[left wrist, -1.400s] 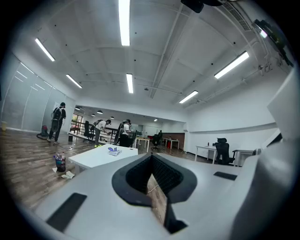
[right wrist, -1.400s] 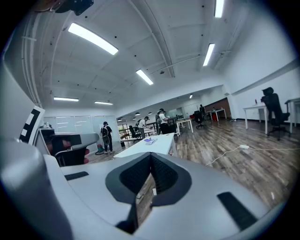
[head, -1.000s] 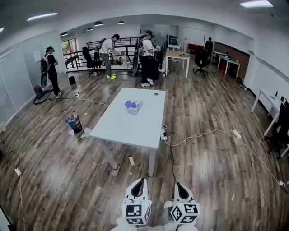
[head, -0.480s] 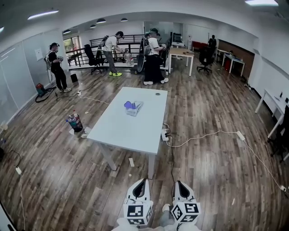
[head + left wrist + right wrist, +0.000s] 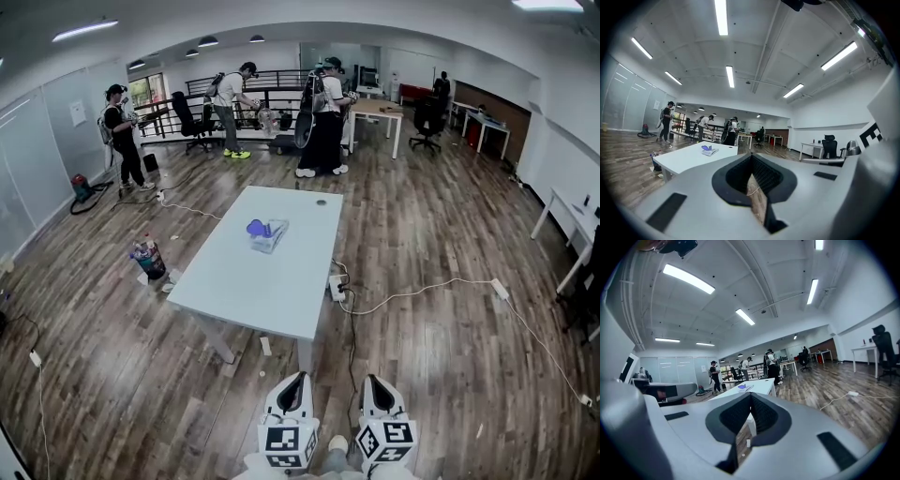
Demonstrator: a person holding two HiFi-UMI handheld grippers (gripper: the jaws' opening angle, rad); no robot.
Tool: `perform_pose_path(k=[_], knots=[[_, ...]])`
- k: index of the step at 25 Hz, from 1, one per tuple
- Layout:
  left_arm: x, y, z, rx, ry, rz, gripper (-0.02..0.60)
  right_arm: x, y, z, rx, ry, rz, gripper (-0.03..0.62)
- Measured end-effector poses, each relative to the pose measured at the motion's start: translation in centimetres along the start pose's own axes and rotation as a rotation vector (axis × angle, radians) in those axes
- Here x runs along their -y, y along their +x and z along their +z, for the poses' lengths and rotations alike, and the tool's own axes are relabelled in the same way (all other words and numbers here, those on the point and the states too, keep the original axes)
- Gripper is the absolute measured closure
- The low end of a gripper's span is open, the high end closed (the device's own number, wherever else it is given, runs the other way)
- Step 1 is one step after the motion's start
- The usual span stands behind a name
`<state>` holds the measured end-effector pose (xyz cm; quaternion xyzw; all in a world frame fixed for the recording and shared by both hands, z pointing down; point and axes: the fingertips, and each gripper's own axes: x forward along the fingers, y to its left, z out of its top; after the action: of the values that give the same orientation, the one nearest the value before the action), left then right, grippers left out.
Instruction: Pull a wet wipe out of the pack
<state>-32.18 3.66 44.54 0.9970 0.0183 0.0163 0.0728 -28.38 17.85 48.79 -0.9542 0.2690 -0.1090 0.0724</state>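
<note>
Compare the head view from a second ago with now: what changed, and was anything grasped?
The person with the grippers has walked toward the white table, so it and the wet wipe pack on it sit nearer and lower in the head view. Nothing was taken hold of or let go. The left gripper and right gripper stay low in front, jaws together and empty. The pack lies untouched.

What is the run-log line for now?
left gripper: shut, empty | right gripper: shut, empty | wet wipe pack: on white table, untouched
</note>
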Motion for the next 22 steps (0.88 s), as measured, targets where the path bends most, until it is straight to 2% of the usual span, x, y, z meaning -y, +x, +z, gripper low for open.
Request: perform_pose_path(k=[5,12,22], knots=[[0.4,3.3,0.6,0.006,-0.001,0.019,0.574,1.5,2.2,2.2,0.02,-0.042,0.019,0.585],[2.0,7.1,1.0,0.014,0.006,0.009,0.574,4.6,4.6,3.8,0.03,-0.043,0.014,0.585],[3.7,11.0,0.7,0.013,0.011,0.011,0.574,8.2,6.7,4.4,0.019,-0.035,0.013,0.585]])
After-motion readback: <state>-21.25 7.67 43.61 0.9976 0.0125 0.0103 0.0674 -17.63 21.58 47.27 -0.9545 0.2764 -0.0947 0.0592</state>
